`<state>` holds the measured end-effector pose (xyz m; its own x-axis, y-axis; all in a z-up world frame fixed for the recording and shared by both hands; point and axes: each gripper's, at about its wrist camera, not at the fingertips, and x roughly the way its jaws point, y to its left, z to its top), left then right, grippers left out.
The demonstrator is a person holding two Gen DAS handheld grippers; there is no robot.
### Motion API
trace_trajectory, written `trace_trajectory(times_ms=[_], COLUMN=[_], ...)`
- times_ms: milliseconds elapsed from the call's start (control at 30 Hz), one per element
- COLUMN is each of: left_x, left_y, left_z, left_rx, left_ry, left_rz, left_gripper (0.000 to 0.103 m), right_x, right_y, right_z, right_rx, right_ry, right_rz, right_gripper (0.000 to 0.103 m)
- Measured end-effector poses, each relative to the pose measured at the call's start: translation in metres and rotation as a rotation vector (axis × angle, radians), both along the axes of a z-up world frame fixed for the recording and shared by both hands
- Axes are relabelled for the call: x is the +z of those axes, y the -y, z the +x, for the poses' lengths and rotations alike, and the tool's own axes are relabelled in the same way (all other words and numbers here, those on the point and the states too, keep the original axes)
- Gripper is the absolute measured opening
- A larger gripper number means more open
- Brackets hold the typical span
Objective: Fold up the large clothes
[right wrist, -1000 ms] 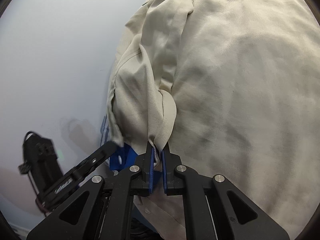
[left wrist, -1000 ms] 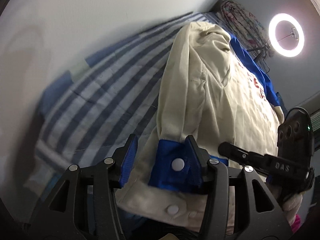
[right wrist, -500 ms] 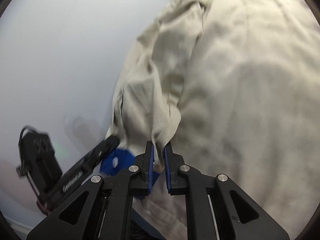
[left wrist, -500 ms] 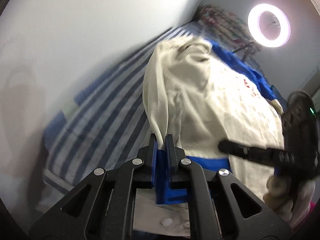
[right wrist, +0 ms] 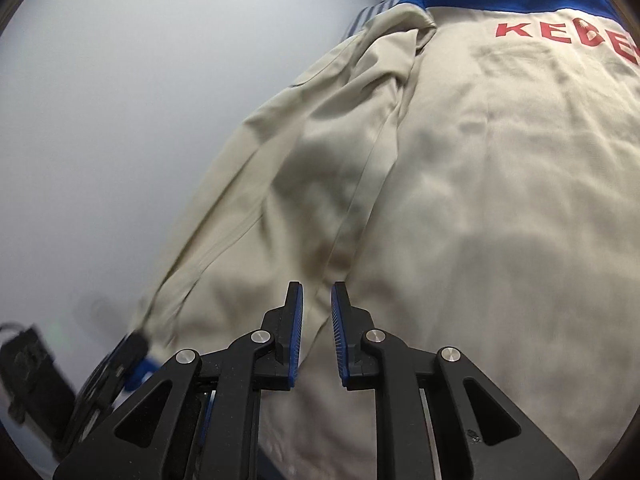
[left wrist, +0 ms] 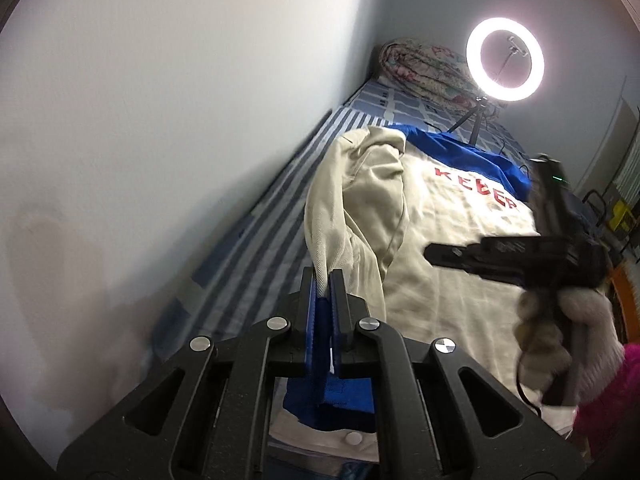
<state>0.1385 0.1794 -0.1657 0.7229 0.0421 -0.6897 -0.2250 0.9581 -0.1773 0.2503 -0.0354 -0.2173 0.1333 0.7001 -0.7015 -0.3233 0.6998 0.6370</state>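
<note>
We have the cream jacket [left wrist: 452, 240] spread back-up on the striped bed [left wrist: 272, 216], running away from us toward the far end, where its blue shoulder band [left wrist: 460, 152] and red lettering [left wrist: 476, 188] show. A wall runs along the left of the bed.

Our left gripper [left wrist: 325, 280] is clamped on the blue cuff [left wrist: 320, 312] of the sleeve [left wrist: 344, 208], jaws pressed together on the fabric. The sleeve rises off the bed to the jaws in a slack fold, which we judge is the point — hold the cuff so the whole sleeve can be carried in over the back of the jacket for the first fold.

Our right gripper [right wrist: 317, 292] hangs over the seam where the sleeve meets the body. Its jaws have just been opening and now stand a little apart with nothing pinched; cloth lies below them, not between the pads. We take it that this hand has let go so the left can carry the sleeve alone.

Much is cut off. The near hem is hidden under the left gripper's frame — only a snap button [left wrist: 353, 436] and a strip of cream peek out. The lettering runs off the edge in the right view, and the jacket's right side and other sleeve cannot be made out. The right gripper and the hand holding it are blurred in the left view. A ring light [left wrist: 505, 65] glares over a rolled quilt [left wrist: 424, 68] at the far end.
</note>
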Motion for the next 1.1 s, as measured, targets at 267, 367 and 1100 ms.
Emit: trace_trajectory(times_ms=[267, 367, 1100], left_x=[0.006, 0.005, 0.003], left_y=[0.016, 0.031, 0.083], left_z=[-0.008, -0.014, -0.032], left_rx=[-0.062, -0.107, -0.247], left_ry=[0.006, 0.010, 0.011], left_rz=[0.068, 0.107, 0.246], left_gripper=[0.004, 0.004, 0.004], right_x=[-0.039, -0.035, 0.029], right_y=[-0.046, -0.048, -0.105], right_z=[0.027, 0.032, 0.164], right_rx=[0.024, 0.060, -0.059], right_ry=[-0.055, -0.062, -0.028], right_rz=[-0.021, -0.056, -0.054], right_gripper=[0.015, 0.015, 0.006])
